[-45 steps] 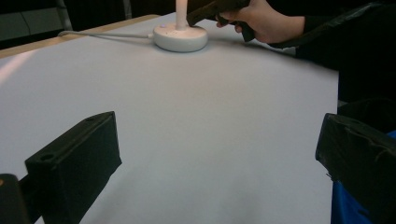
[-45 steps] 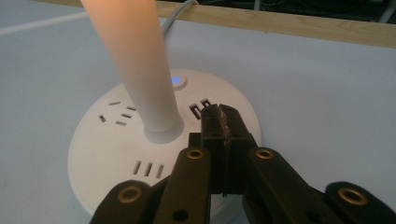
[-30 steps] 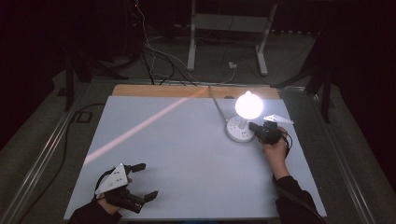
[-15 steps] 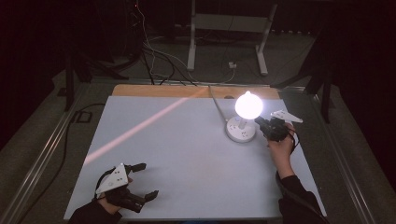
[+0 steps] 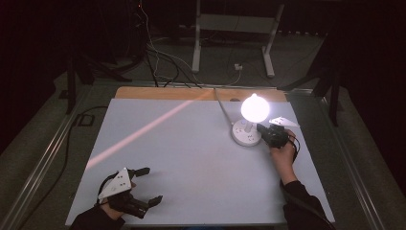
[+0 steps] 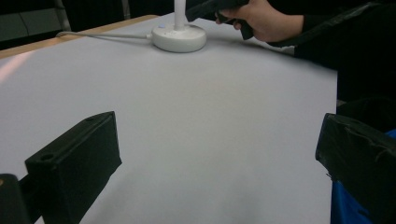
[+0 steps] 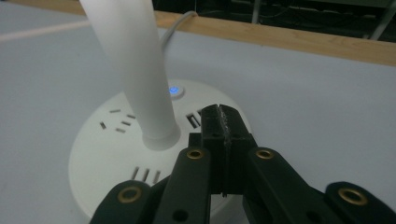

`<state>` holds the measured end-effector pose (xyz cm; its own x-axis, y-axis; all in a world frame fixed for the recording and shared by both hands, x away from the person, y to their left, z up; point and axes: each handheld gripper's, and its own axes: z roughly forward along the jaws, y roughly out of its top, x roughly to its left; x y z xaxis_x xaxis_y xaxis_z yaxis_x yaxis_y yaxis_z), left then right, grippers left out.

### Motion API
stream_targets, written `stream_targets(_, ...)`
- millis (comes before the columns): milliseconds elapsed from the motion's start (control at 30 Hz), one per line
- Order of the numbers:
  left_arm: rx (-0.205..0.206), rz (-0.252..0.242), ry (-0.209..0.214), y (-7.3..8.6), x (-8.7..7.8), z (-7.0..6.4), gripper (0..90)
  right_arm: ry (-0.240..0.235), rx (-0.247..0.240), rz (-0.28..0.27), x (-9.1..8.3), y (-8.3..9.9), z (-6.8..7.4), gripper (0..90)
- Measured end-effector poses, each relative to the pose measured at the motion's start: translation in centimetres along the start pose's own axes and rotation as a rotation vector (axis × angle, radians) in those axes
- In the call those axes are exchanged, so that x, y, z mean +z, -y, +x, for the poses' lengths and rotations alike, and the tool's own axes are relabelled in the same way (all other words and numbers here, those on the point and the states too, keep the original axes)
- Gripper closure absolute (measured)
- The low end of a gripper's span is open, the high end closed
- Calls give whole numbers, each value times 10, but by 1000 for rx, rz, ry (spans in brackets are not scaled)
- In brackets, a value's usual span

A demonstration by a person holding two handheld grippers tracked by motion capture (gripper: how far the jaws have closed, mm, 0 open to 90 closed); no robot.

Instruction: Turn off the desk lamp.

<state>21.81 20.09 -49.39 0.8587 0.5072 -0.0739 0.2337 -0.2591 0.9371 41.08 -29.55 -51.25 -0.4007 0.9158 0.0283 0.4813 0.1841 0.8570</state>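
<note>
our left gripper (image 5: pixel 147 186) sits at the near-left corner of the white table (image 5: pixel 191 163), jaws wide apart w/ nothing btwn them. over on the right, our right gripper (image 7: pixel 219 122) has its jaws pressed together, tips just above the round white power-strip base (image 7: pixel 112 149) of the lit lamp (image 5: pixel 253 108), near its blue led (image 7: pixel 174 90).

Your right tongs (image 5: pixel 261 128) moved a bit over the last second. A second ago they sat just right of the lamp's round white base (image 5: pixel 245 134), then half a second ago you'd lifted them up and away to the right, further from it. Now you've brought them back down and in, so their shut tip sits right at the base's edge again, just over its top beside the white stem (image 7: pixel 135 70).
</note>
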Motion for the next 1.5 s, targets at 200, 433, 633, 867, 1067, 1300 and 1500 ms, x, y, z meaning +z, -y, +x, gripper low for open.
stream_targets(200,0,0,0,0,0,0,6,8,-14,13,3,2,1,900)
stream_targets(433,5,3,-3,0,0,-1,5,-10,-19,2,4,5,-1,900)
stream_targets(633,4,1,-2,0,0,-1,6,4,-24,10,2,2,2,900)
stream_targets(867,3,1,1,0,0,0,6,7,0,-59,-18,-10,-4,885)
stream_targets(1067,6,3,1,0,-1,-1,6,14,14,-73,-24,-9,-7,683)
stream_targets(1300,5,-5,0,-1,-1,0,6,9,34,-79,-34,-8,-9,374)
stream_targets(1500,-3,-11,-4,-2,0,1,6,-1,73,-65,-44,-2,-5,135)
